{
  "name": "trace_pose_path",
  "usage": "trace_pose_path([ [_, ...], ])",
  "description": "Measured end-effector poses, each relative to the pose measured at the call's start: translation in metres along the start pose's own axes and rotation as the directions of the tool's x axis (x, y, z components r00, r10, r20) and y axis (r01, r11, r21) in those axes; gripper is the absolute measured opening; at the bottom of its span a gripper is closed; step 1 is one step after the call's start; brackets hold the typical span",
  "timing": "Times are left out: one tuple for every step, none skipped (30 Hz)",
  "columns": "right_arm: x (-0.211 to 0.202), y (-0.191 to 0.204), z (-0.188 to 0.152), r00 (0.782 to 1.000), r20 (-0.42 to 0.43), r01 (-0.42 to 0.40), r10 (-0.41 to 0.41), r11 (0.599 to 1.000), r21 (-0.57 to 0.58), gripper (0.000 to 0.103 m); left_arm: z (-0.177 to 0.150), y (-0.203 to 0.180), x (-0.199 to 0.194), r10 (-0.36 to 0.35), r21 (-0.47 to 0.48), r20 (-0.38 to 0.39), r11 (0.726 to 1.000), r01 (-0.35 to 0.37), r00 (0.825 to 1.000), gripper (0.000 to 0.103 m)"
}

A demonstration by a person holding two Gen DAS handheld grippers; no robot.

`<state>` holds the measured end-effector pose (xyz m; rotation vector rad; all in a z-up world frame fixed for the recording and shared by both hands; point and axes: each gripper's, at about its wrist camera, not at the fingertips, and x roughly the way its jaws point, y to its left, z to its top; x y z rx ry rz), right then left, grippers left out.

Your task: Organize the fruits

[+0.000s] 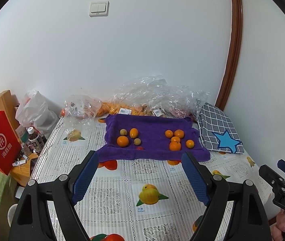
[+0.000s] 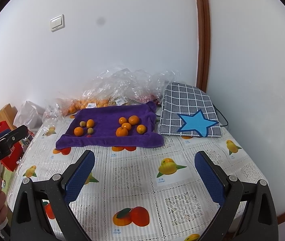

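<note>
Your left gripper (image 1: 140,172) and right gripper (image 2: 144,172) both hang with jaws wide apart, nothing between them, held back over the fruit-print tablecloth (image 2: 182,180) short of the purple towel (image 1: 152,136). Fruits sit there in two clusters: tangerines (image 1: 175,140) right, mixed group with small brownish fruits (image 1: 123,132) left, probably sorting piles.

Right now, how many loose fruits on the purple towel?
9. Left cluster of four on the purple terry towel: round orange, oval orange kumquat, two small brownish-green fruits. Right cluster: five orange fruits. Bagged fruit behind not counted.
</note>
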<state>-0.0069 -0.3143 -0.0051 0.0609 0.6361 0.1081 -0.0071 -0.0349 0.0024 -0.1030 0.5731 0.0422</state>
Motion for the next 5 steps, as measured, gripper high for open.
trace_pose_path([
  [0.0, 0.0002, 0.0, 1.0, 0.0, -0.001, 0.001, 1.0, 0.001, 0.099, 0.0001, 0.0, -0.0004, 0.002, -0.001, 0.0, 1.0, -0.002, 1.0, 0.084],
  [-0.0005, 0.0008, 0.0004, 1.0, 0.0, -0.002, 0.002, 1.0, -0.001, 0.099, -0.0001, -0.0001, -0.0003, 0.002, -0.002, 0.0, 1.0, -0.002, 1.0, 0.084],
  [-0.0003, 0.0008, 0.0006, 1.0, -0.001, -0.002, 0.002, 1.0, -0.002, 0.099, 0.0, 0.0002, -0.0001, 0.001, -0.003, 0.0, 1.0, -0.001, 1.0, 0.084],
  [-0.0005, 0.0008, 0.0007, 1.0, 0.0, -0.001, 0.001, 1.0, -0.003, 0.099, 0.0002, 0.0007, -0.0002, -0.001, -0.002, 0.0, 1.0, 0.001, 1.0, 0.084],
  [-0.0005, 0.0008, 0.0007, 1.0, 0.001, -0.001, 0.001, 1.0, -0.004, 0.099, 0.0002, 0.0007, -0.0003, -0.003, 0.002, 0.0, 1.0, 0.003, 1.0, 0.084],
])
